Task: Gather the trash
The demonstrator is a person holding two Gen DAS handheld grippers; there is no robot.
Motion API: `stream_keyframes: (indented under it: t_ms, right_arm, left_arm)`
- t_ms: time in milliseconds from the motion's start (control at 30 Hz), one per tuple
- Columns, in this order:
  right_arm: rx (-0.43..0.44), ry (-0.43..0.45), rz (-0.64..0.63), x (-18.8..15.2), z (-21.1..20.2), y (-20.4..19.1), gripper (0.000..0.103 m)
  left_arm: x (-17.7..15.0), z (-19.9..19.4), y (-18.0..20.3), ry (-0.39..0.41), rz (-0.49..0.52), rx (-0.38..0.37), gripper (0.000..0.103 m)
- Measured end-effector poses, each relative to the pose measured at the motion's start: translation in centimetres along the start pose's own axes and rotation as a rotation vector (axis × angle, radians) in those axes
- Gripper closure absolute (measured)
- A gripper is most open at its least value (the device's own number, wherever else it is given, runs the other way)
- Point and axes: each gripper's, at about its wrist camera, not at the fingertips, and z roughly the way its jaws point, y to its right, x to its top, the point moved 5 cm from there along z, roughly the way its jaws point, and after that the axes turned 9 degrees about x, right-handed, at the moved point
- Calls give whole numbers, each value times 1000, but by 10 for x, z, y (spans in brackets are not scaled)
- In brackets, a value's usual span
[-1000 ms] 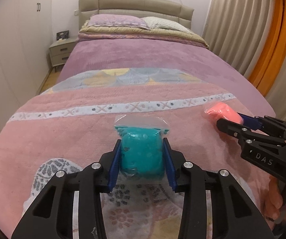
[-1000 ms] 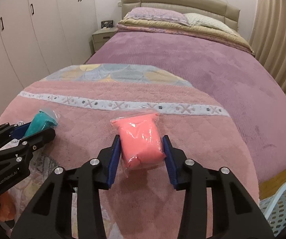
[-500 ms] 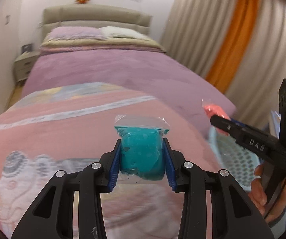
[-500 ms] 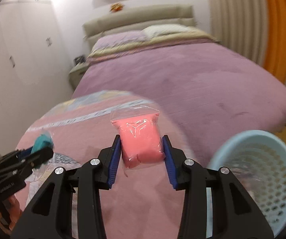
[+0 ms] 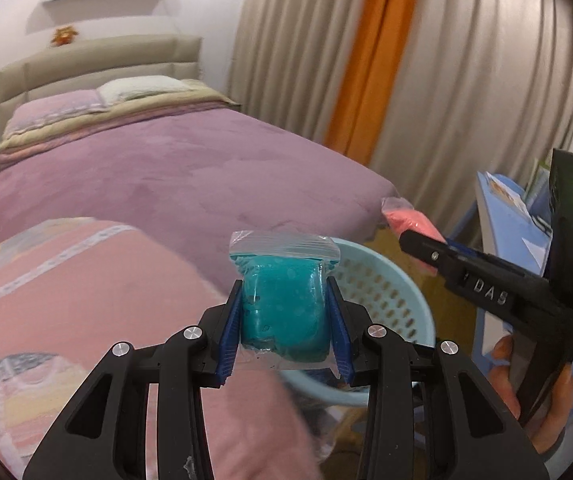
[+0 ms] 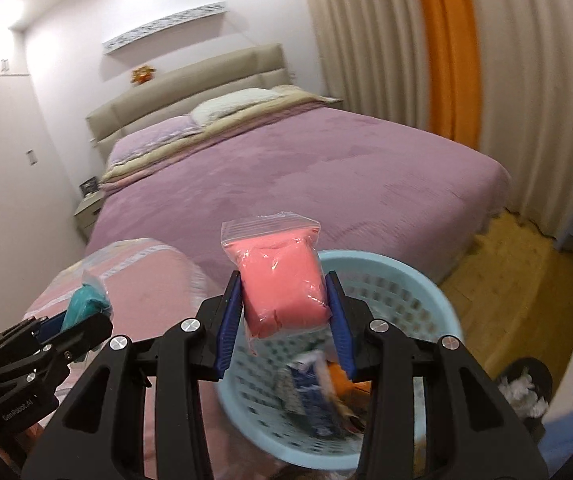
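Both grippers have been swung away from the pink blanket [image 5: 86, 300] toward the bedside since a second ago, and a light blue basket [image 6: 442, 304], barely seen then, is now brought under the right one. The teal bag [image 5: 284, 312] is clamped between the blue pads [image 5: 230, 332] of the left gripper [image 5: 285, 330], held in the air over the blanket's edge with the basket rim just behind it. The pink bag [image 6: 282, 284] is pinched in the same way by the right gripper [image 6: 284, 322], raised above the basket, in which blurred wrappers [image 6: 310, 392] are seen. The purple bedspread [image 6: 306, 184] is seen behind, with beige and orange curtains [image 5: 426, 60] at the right. A dark bin [image 6: 526, 388] holding white paper is seen on the wooden floor [image 6: 522, 276].
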Motion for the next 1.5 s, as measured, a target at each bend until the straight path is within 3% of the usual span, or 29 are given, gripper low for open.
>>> stream_keyframes:
  t_ms: [300,367,433,500,600,900,1167,1300,1500]
  right_arm:
    - [-67,-92,136,-23,5,77,63]
    - [-66,-99,144,-27,5,79,63]
    - [-65,-109,163,-33,6,82,58]
    - [-58,-108,177,-33,7,86,53]
    - [-61,-109,177,-37,7,89,52]
    - [-19,-72,109,-37,-11,54,51]
    - [40,-10,19,-39,-35,-6,47]
    - [9,45,-52,-45,-48,-40,37]
    - [-27,157,-116,-54,-64,-71,35]
  left_arm:
    - [-8,58,29,-92,15,8,65]
    - [-9,64,29,-95,11,11,58]
    - [-8,66,28,-93,2,7,36]
    - [-10,60,30,-81,-3,3,30]
    - [-13,53,29,-71,-3,3,30]
    - [-10,-1,-3,26,-66,47,23]
    - [-18,-75,-33,164,-81,122,19]
    - [-36,-96,-52,224,-78,228,15]
    - [-72,-82,-82,247,-94,356,13]
